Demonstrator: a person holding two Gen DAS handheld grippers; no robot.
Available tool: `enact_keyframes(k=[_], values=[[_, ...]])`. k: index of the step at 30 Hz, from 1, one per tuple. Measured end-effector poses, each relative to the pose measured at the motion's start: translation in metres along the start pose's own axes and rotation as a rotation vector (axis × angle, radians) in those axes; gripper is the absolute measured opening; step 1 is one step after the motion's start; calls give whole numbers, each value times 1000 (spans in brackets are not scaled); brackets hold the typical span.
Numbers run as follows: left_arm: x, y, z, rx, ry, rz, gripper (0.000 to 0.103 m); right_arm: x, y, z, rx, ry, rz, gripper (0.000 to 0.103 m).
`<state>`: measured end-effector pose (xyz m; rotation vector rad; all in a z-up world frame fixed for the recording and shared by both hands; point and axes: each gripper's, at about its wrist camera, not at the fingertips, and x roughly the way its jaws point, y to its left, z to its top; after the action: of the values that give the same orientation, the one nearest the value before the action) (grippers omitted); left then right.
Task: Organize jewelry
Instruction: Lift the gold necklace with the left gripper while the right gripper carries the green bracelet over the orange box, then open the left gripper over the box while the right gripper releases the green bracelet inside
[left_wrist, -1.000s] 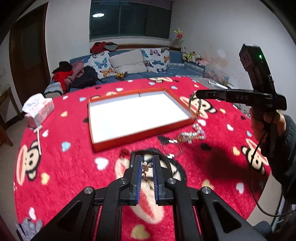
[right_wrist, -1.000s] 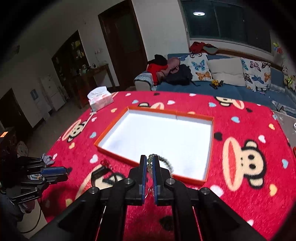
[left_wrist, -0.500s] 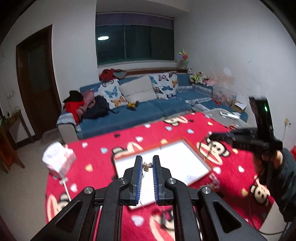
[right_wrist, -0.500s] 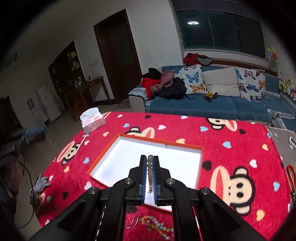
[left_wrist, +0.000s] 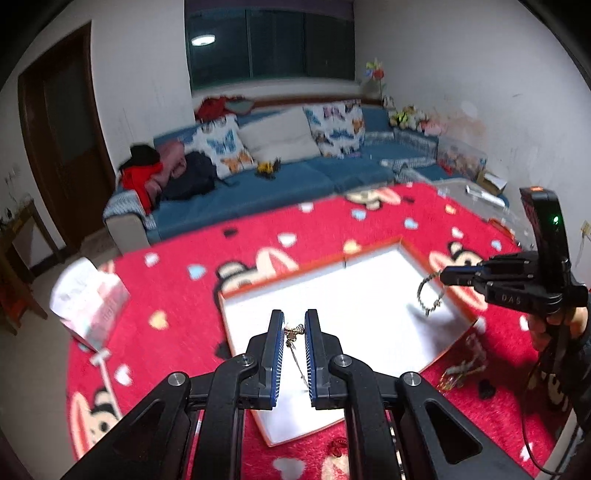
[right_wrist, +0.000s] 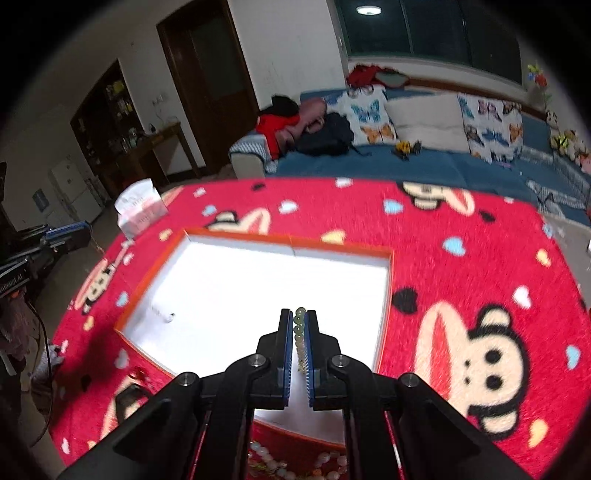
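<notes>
Surface: round tabletop under a red plush cover printed with cartoon monkey faces and small hearts.
Receptacle: shallow rectangular tray, orange rim and white floor; lies directly ahead of and below both grippers.
Left gripper: jaws narrow, pinching a thin gold-coloured chain with a small pendant; the chain hangs down between the jaws over the tray's near half.
Right gripper: jaws nearly closed on a bracelet of pale green beads; in the left wrist view the bracelet dangles as a loop over the tray's right part.
Loose stock: a tangle of beaded jewellery on the cover just outside the tray's right edge; pale bead strands below the tray's near rim.
Small item in tray: one pale object near its left side, too small to identify.
Key relation: both held pieces hang vertically with the tray beneath; release calls for lowering only. Neither gripper seems clearly nearer.
Risk (judgement): chain may snag on jaw ridges.
</notes>
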<state>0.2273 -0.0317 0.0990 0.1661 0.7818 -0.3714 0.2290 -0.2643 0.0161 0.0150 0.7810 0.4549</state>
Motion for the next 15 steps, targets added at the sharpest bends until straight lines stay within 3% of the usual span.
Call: enact_keyframes(k=[8, 15], values=[[68, 4, -47, -44, 128, -39, 11, 31, 1, -14, -15, 81, -17, 8], [94, 6, -70, -51, 194, -47, 13, 43, 7, -24, -21, 125, -10, 8]])
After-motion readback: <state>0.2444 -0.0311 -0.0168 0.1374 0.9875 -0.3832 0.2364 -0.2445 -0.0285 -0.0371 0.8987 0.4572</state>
